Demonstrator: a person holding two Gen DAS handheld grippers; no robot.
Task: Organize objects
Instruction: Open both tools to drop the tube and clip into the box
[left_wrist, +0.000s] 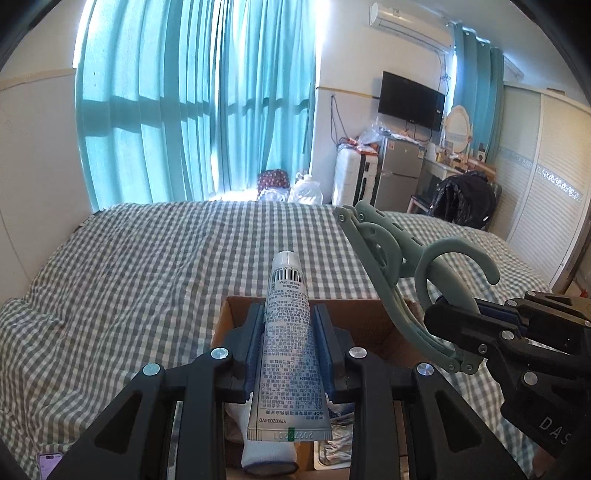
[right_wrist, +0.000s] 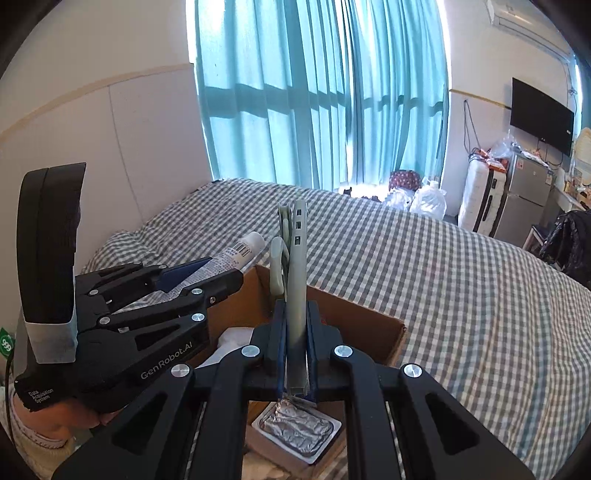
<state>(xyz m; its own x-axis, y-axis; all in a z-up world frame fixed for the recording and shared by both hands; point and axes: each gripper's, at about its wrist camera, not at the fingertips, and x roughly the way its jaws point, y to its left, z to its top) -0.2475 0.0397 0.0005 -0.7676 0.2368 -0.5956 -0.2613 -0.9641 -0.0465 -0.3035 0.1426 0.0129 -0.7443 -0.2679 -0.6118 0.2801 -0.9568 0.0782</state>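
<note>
The tube is clenched mid-body in the left tongs, cap forward, above the cardboard box on the bed, likely for dropping in. The right tongs grasp a folded green hanger edge-on over the same box. Box contents are mostly hidden: a sock, a foil tray.

My left gripper: matte black plastic linkage w/ silver round screws, blue pads inside the fingers, white "GenRobot.AI" + "Data Acquisition System" print on the body, tall black housing w/ grey tape band at its base. Right gripper: same black frame, silver screws, blue pads; "DAS" lettering visible in left view. Cream knit sleeve below the left unit.
</note>
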